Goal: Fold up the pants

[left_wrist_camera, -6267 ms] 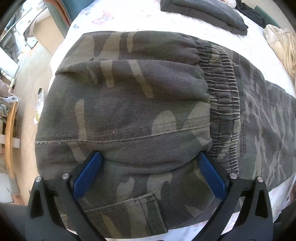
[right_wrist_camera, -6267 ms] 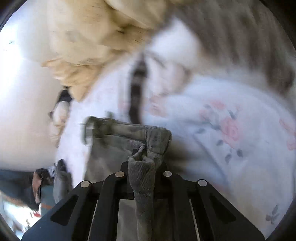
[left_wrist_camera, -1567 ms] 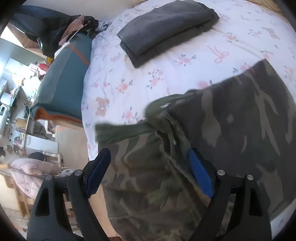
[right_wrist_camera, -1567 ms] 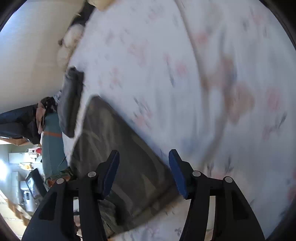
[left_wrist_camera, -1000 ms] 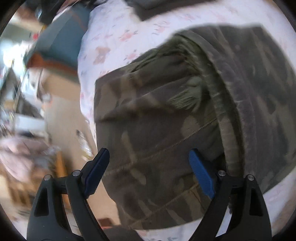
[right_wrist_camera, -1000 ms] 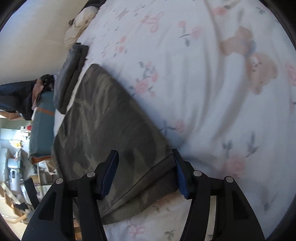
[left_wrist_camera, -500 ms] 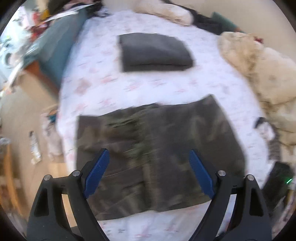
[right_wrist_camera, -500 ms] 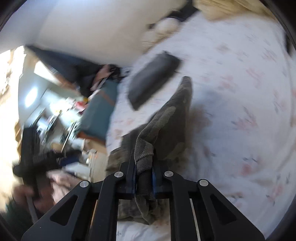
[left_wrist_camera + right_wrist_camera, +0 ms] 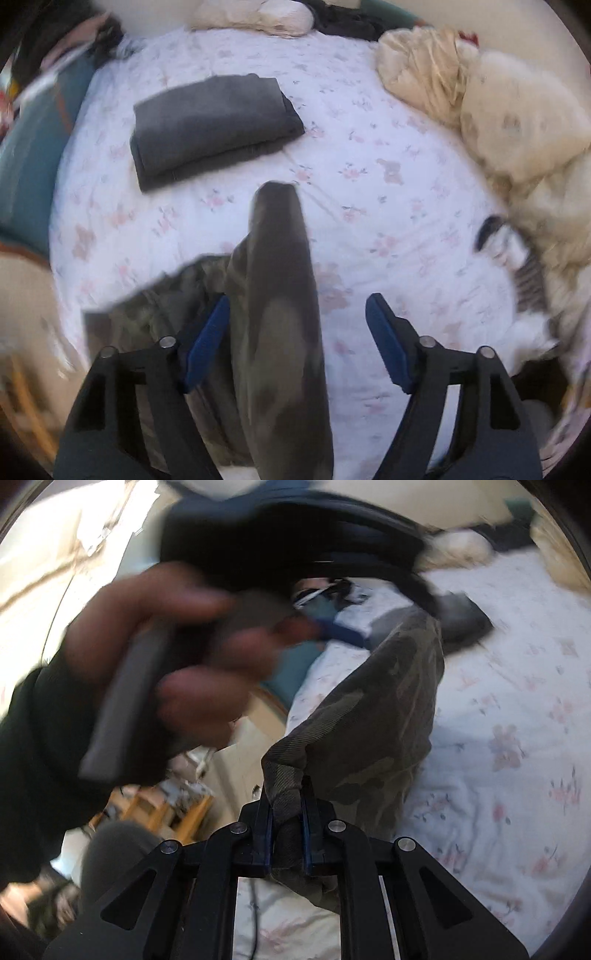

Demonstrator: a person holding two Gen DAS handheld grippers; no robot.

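The camouflage pants (image 9: 277,295) are lifted off the floral bedsheet (image 9: 388,206), standing up as a tall fold in the left wrist view. My left gripper (image 9: 297,343) is open, its blue pads either side of the raised cloth without pinching it. My right gripper (image 9: 287,830) is shut on an edge of the pants (image 9: 376,720), which hang from it down to the bed. The person's hand (image 9: 166,672) holding the left gripper's handle fills the left of the right wrist view, blurred.
A folded dark grey garment (image 9: 214,122) lies on the bed beyond the pants. A cream duvet (image 9: 498,122) is bunched at the right. A teal cushion (image 9: 26,166) sits at the left edge. A striped cloth (image 9: 528,273) lies at the right.
My right gripper, shut on the pants edge, has lifted it higher and swung it over. The pants, lying flat half a second ago, now stand up between the open left fingers.
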